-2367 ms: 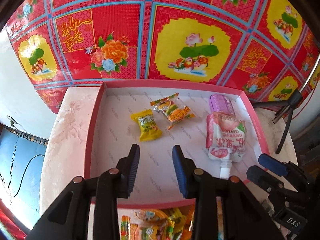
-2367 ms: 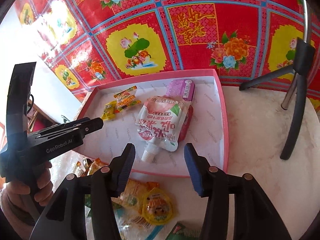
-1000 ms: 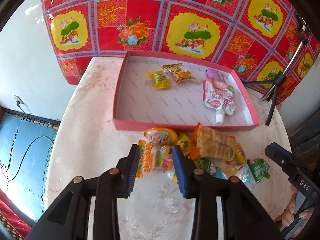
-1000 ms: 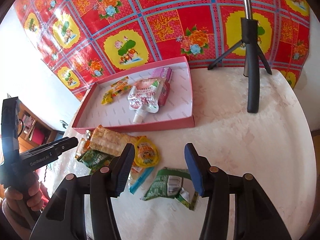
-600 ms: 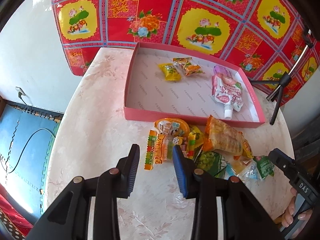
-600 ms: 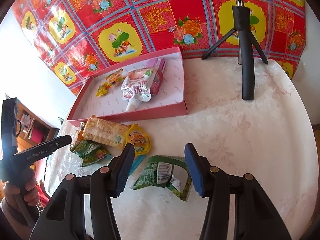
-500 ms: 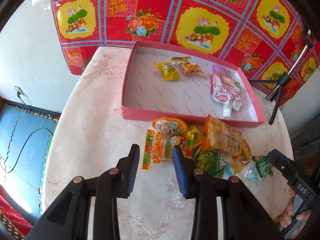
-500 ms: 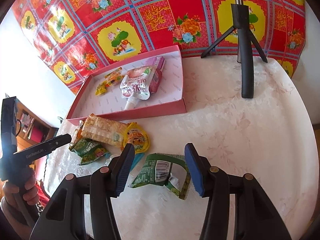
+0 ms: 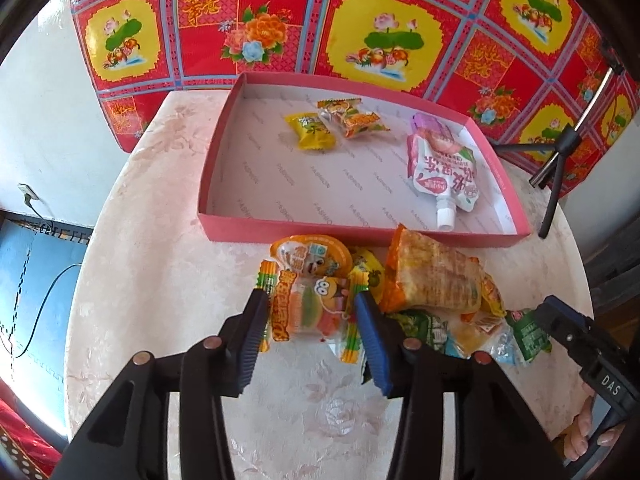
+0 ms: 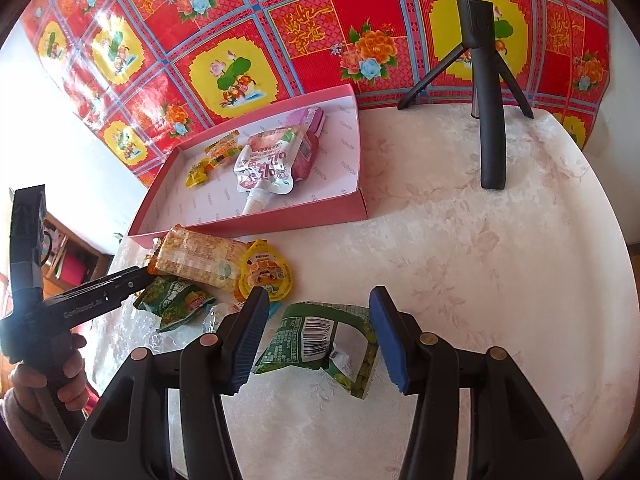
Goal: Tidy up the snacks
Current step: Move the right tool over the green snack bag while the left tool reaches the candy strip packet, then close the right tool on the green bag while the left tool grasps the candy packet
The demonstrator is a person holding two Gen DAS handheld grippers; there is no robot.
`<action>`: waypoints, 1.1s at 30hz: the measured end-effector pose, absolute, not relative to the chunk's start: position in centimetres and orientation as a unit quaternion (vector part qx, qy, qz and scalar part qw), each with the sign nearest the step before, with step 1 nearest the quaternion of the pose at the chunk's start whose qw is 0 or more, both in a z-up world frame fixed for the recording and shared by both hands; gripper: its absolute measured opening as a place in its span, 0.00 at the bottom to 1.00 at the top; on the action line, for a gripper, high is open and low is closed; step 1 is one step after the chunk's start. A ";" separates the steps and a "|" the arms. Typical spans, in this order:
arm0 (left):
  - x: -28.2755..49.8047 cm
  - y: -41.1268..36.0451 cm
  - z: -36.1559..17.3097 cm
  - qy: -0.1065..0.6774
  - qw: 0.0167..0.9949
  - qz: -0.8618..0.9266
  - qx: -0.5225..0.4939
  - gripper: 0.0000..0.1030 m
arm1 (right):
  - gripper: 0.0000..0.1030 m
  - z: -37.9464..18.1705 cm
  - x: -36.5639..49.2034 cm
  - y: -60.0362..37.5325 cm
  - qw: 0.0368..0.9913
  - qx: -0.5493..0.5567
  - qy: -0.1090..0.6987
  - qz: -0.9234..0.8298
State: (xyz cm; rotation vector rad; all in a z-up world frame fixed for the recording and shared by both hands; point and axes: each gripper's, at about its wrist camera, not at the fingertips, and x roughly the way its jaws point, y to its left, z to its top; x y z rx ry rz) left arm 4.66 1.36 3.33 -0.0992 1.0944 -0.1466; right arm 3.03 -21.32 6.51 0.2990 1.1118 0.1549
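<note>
A pink tray holds a yellow candy, an orange candy and a white spouted pouch. A pile of loose snacks lies on the table in front of the tray. My left gripper is open, its jaws on either side of a colourful gummy pack. My right gripper is open, its jaws on either side of a green pea packet. A large orange cracker pack lies in the pile.
A round table with a pale floral cloth carries everything. A black tripod stands at the back right. A red patterned sheet hangs behind the table. A jelly cup and green packets lie in the pile.
Both grippers have pulled back from the tray and come down towards the snack pile. The left now straddles the gummy pack, the right the green packet.
</note>
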 end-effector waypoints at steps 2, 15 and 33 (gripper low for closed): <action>4.7 1.3 3.1 0.516 0.852 -0.068 -0.050 0.51 | 0.52 6.4 3.0 -21.4 0.835 0.142 0.526 0.073; 4.4 2.3 3.0 0.515 0.851 -0.074 -0.069 0.57 | 0.52 6.6 3.0 -21.8 0.835 0.143 0.526 0.072; 5.0 1.8 2.8 0.503 0.862 -0.053 -0.032 0.54 | 0.52 6.5 3.1 -20.8 0.833 0.129 0.531 0.080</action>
